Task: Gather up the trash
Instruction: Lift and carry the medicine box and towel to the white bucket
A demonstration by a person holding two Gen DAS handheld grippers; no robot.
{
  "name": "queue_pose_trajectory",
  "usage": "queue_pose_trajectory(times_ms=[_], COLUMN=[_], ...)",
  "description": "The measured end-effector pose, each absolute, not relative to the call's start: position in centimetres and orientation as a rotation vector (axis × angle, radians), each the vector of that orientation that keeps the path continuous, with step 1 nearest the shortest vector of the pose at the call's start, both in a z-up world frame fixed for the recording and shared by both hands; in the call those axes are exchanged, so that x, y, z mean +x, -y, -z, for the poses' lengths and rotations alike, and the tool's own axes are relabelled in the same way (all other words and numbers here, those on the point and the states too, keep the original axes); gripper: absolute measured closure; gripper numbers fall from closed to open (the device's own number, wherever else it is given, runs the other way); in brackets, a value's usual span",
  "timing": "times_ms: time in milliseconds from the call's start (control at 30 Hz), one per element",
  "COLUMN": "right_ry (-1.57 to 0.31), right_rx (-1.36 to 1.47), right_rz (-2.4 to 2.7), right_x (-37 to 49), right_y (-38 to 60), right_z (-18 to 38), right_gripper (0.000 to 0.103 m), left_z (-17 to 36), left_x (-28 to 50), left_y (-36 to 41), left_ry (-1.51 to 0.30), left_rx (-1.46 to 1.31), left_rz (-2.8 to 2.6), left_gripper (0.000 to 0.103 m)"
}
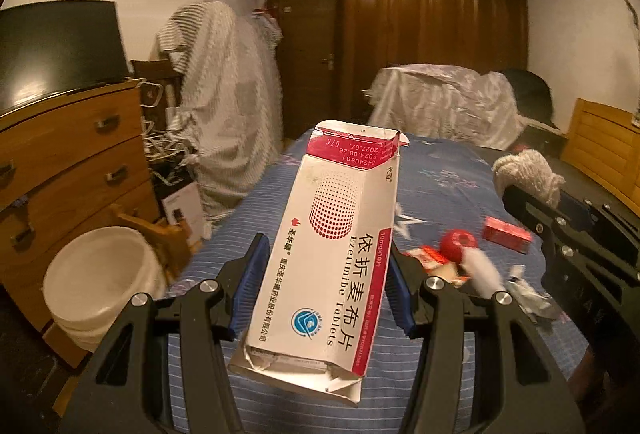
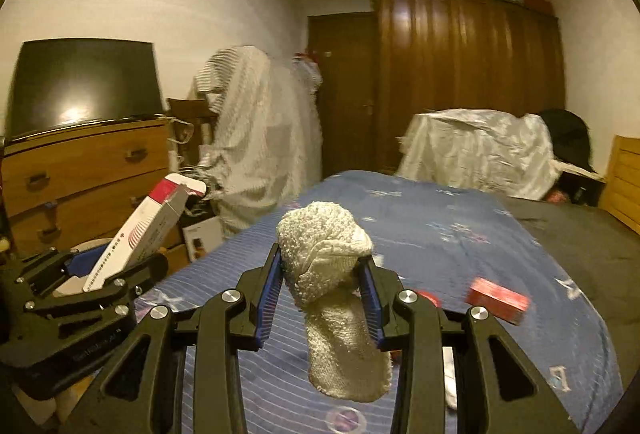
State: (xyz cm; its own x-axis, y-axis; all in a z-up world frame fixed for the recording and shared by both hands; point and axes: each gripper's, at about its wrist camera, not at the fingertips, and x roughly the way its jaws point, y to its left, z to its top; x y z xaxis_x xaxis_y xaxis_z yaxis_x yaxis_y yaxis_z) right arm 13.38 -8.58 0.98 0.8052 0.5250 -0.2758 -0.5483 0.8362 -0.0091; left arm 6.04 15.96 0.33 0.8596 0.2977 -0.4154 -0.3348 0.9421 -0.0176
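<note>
Left wrist view: left gripper [image 1: 326, 282] jaws pinching torn white-and-red medicine box [image 1: 324, 254], held upright above blue bed [image 1: 440, 178]. White bucket [image 1: 102, 282] low left, beside wooden dresser [image 1: 76, 158]. On bed at right: red ball [image 1: 458, 244], small red box [image 1: 506, 234], scattered wrappers [image 1: 532, 294]. Right gripper's body [image 1: 576, 238] at right edge.

Right wrist view: right gripper [image 2: 322, 294] jaws clamped on rolled cream towel [image 2: 332, 282], lifted over bed [image 2: 440, 226]. Small red box [image 2: 498, 300] on bed just right. Left gripper [image 2: 80, 282] at left, holding medicine box [image 2: 144, 226] tilted.
</note>
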Motion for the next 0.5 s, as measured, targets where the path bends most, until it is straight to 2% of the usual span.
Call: queue_pose_trajectory(times_ms=[500], right_ry=[-0.329], right_rx=[-0.188], right_rz=[-0.879], right_x=[11.3], right_y=[-15.0], right_z=[-5.4], right_gripper=[0.065], left_z=[-2.1], left_x=[1.9], left_y=[-31.5], left_ry=[-0.453], left_rx=[-0.165], left_rz=[-0.602], left_gripper=[0.05])
